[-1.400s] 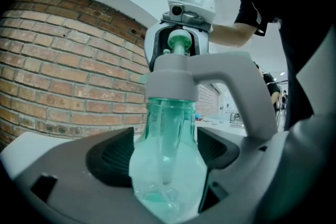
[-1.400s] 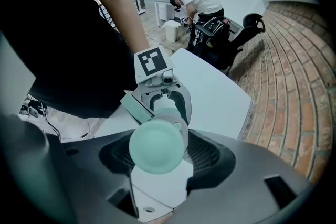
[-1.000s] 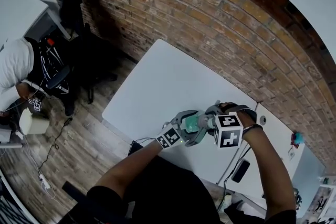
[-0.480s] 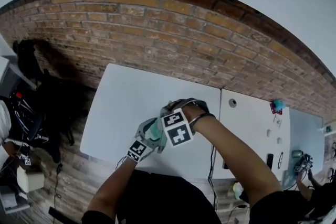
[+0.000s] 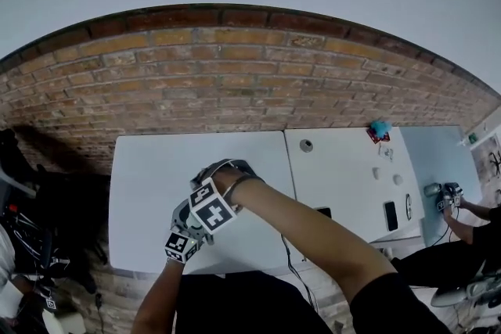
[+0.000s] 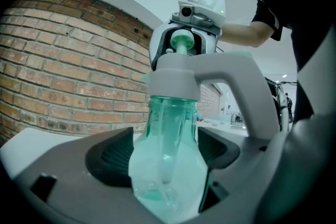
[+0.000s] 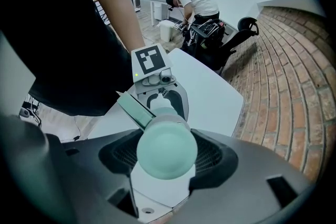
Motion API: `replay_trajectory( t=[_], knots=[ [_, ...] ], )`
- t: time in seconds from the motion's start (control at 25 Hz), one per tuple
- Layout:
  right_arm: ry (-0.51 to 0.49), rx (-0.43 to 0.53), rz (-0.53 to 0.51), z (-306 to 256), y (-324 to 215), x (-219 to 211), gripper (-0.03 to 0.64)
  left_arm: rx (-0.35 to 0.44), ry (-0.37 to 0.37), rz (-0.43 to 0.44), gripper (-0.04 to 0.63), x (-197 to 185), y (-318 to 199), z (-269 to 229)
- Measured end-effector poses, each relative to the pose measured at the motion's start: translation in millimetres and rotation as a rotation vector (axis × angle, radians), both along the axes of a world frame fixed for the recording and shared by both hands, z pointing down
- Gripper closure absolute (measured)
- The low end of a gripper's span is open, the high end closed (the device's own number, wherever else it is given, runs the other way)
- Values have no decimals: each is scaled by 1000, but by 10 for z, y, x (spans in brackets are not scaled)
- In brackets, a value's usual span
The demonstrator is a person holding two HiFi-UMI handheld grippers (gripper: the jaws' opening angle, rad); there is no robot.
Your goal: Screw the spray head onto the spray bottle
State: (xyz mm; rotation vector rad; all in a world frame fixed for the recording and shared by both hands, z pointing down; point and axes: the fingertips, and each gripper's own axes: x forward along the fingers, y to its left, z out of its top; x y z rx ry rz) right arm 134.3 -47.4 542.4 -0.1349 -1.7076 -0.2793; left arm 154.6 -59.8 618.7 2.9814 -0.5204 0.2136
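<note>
Spray bottle (image 6: 169, 178) upright at centre of left gripper view, spray head (image 6: 174, 81) sitting on its neck. Left gripper (image 6: 167, 148) jaws wide, pads on bottle body. Right gripper (image 7: 168, 159) clamped on the head. Both over white table (image 5: 149, 176), lower left-centre of head view.

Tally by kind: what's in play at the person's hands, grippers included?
left gripper plus right gripper: 2
spray bottle: 1
spray head: 1
Total: 4
</note>
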Motion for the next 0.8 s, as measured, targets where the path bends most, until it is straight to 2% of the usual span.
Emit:
replay_trajectory(
  t=[0.48, 0.8],
  knots=[
    [3, -23, -8, -17, -31, -16, 351, 16, 16, -11, 215, -34, -25, -2],
    [1, -44, -32, -15, -24, -30, 351, -19, 33, -47, 213, -50, -17, -21]
  ],
)
